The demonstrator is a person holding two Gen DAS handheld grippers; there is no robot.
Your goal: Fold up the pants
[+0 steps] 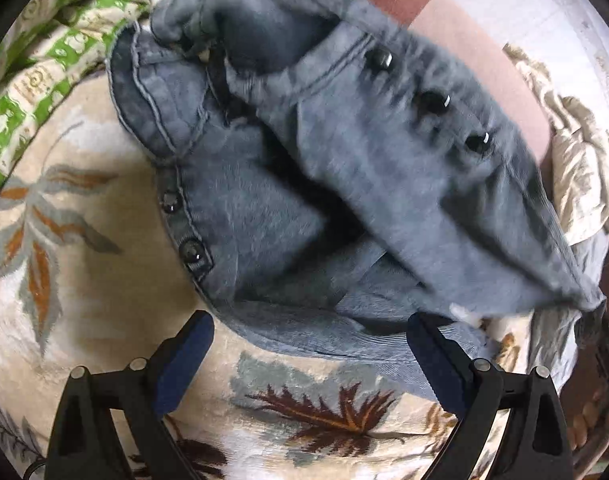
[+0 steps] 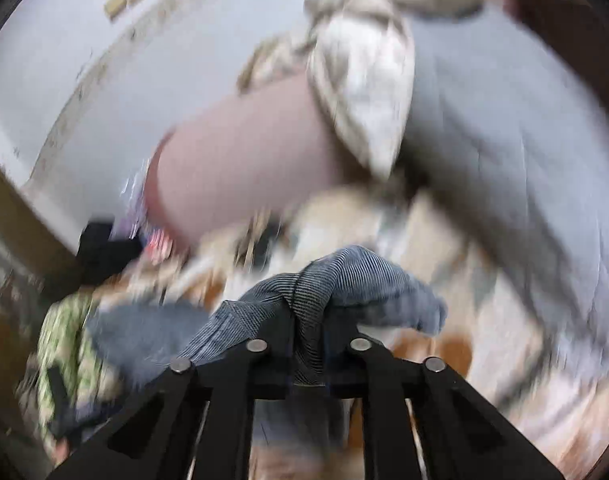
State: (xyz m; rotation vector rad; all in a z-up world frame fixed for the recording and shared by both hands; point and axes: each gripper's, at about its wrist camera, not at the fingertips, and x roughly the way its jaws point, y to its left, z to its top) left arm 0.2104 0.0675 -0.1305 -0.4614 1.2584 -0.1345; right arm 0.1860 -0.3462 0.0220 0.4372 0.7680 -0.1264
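Left wrist: left hand-held gripper [image 1: 310, 344] apart over pants [image 1: 344, 168]; right hand-held gripper [image 2: 308, 320] clamps pants, pink bolster [image 2: 240, 176] behind

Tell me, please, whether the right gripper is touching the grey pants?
Touching. The right wrist view shows a bunched fold of the grey pants pinched between the closed fingers of the right gripper, with the fabric draping over both fingers.

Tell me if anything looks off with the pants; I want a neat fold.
The grey pants lie crumpled on the floral blanket, one buttoned flap turned over at a slant. The right gripper pinches a bunched wad of fabric; the left gripper is open, holding nothing.
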